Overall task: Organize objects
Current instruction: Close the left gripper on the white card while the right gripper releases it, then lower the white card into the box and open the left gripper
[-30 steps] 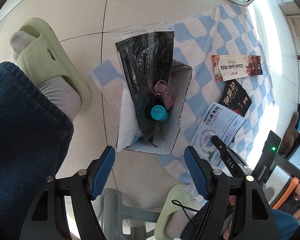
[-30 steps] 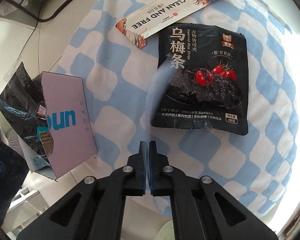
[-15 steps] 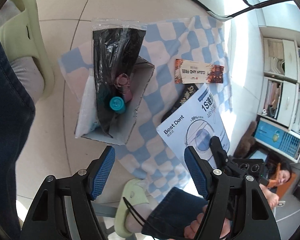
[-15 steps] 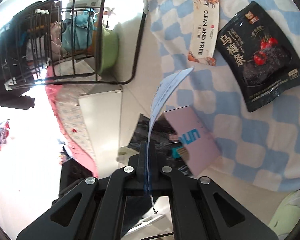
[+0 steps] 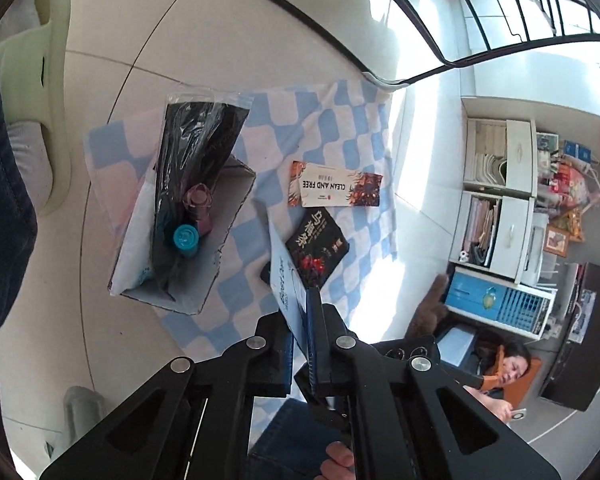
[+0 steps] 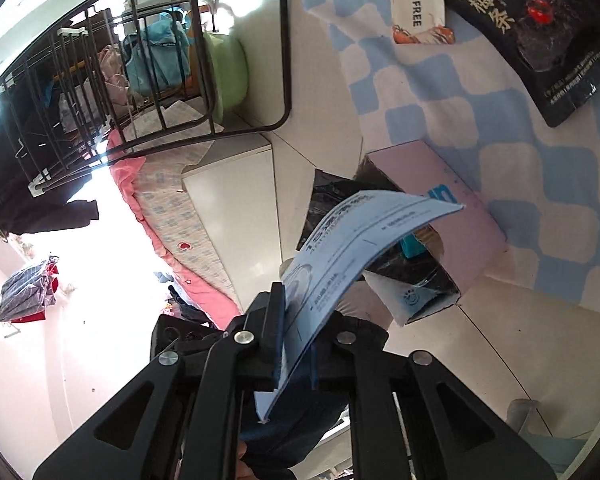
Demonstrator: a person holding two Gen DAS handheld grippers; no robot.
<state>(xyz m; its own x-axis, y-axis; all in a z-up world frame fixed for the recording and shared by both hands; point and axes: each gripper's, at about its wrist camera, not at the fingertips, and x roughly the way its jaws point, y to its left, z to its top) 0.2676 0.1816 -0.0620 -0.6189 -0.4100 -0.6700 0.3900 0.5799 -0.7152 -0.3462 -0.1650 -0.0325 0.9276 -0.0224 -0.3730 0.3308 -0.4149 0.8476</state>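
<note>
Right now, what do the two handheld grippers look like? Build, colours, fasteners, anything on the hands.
Both are matte black. The left gripper has angular linkage arms with triangular cut-outs, round silver pivot bolts, and fingers faced with textured blue pads. The right gripper has the same black linkages, silver bolts and blue-edged pads. No cables or markings are visible on either. Bare fingertips show beneath each; sleeves are not visible.

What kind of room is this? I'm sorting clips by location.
Most likely a lived-in home, with the work done on a tiled floor. A bed with a pink sheet, a rack of hanging clothes and cluttered white shelves all suggest it.
</note>
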